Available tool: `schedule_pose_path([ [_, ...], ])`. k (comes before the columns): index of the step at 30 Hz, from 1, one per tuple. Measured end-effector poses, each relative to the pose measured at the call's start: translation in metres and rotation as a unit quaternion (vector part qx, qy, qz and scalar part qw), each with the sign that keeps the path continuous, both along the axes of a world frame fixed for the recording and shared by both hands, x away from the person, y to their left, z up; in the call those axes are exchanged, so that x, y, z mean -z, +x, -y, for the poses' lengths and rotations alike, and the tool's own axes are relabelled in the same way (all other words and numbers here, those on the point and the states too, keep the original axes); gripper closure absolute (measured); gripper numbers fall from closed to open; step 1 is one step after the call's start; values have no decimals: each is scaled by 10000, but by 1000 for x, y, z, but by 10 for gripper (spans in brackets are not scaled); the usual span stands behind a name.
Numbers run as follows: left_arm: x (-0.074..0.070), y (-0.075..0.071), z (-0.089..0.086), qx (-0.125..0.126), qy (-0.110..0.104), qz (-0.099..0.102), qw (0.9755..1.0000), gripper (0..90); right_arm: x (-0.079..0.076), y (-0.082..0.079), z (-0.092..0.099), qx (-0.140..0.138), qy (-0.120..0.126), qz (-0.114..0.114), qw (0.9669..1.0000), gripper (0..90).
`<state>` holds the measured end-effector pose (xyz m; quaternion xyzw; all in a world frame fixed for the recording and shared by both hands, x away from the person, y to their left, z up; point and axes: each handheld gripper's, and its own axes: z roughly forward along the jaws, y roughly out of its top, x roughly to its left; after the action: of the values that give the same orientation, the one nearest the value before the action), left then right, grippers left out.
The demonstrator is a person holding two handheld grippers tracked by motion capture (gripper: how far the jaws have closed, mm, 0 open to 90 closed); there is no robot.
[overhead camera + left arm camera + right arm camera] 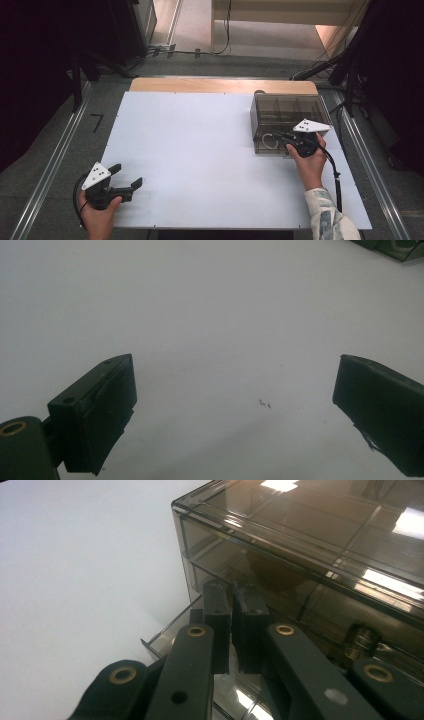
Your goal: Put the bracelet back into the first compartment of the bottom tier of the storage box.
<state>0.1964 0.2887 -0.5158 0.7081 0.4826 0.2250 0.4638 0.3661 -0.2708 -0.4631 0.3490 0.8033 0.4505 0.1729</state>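
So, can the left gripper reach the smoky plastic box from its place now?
Probably yes: bare white table lies between the open left gripper and the box, but the right gripper is already there.

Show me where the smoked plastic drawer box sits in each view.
High view: drawer box at right, far side of the white table.
Left gripper view: one dark corner at top right.
Right gripper view: upper right, behind the shut right gripper.
Shared landmark: the white table.

White surface (200, 150) with a wood strip along its far edge, metal rails (50, 170) down both sides, cables (200, 51) on the grey floor behind.
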Motion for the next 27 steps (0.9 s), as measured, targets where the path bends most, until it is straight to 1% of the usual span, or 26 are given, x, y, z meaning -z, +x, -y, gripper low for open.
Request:
schedule_pose_path([
  [8,0,0,0,2,-7,-7,10000,45,4,3,-2,11,-47,-31,10000,832],
  [9,0,0,0,0,-5,-8,10000,45,5,3,-2,25,-56,-38,10000,793],
  [11,0,0,0,4,-9,-7,10000,45,6,4,-1,38,-78,-66,9999,759],
  [13,0,0,0,3,-6,-7,10000,45,6,4,-1,55,-131,-74,9999,755],
  [27,0,0,0,9,-17,5,10000,45,7,2,-2,12,-157,-90,9998,703],
])
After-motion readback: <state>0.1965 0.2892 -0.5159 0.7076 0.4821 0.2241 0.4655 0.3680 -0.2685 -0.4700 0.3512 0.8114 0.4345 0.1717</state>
